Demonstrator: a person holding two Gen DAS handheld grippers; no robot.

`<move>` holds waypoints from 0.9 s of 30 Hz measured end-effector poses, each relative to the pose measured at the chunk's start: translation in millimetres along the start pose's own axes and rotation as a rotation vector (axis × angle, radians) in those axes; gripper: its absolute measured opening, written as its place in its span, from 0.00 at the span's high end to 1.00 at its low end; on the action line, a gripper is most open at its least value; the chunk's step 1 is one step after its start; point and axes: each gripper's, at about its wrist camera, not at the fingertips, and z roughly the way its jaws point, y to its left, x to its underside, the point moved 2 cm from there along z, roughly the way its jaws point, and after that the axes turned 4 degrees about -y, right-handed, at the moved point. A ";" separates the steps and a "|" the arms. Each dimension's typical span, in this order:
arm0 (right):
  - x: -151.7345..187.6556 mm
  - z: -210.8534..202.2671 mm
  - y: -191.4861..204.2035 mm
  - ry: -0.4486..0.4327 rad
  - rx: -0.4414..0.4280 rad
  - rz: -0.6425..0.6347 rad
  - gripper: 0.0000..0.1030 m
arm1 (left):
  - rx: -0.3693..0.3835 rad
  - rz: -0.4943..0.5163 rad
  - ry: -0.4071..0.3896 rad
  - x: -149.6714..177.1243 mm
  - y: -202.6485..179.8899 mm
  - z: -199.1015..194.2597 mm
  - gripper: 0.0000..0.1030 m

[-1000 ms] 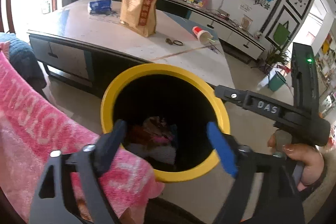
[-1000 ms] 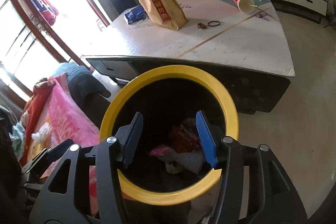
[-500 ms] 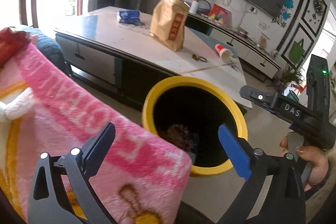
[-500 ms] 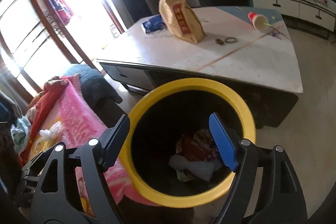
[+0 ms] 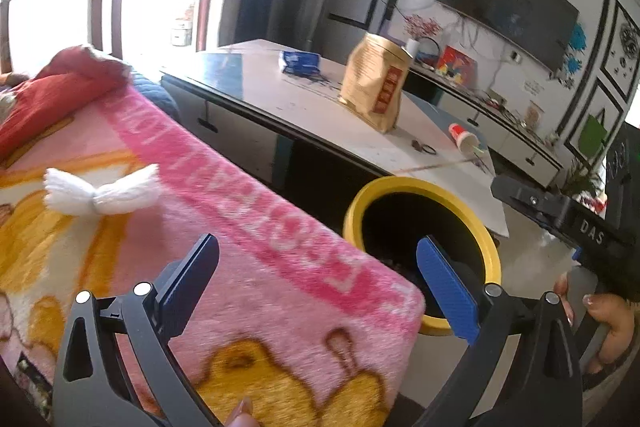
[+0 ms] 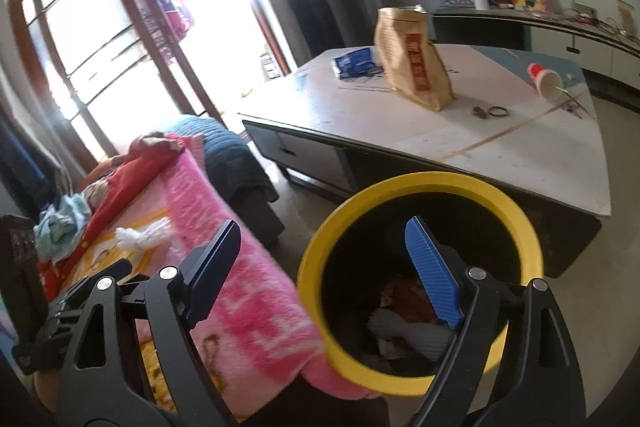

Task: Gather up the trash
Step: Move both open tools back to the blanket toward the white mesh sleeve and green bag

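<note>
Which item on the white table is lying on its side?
The red-and-white paper cup near the table's far corner; the brown paper bag stands upright.

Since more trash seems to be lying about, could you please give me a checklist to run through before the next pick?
1. Left gripper empty, jaws wide: ok.
2. Right gripper empty, jaws opening: ok.
3. Bin upright, mouth clear, room left above the trash: ok.
4. Next piece in sight: white wad on the blanket, fallen cup on the table: ok.
5. Whether the bag and blue packet are trash: cannot tell.
</note>
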 end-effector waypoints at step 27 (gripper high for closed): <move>38.0 77.4 154.3 0.174 -0.227 -0.213 0.26 | -0.243 -0.196 -0.073 21.9 136.3 -75.8 0.06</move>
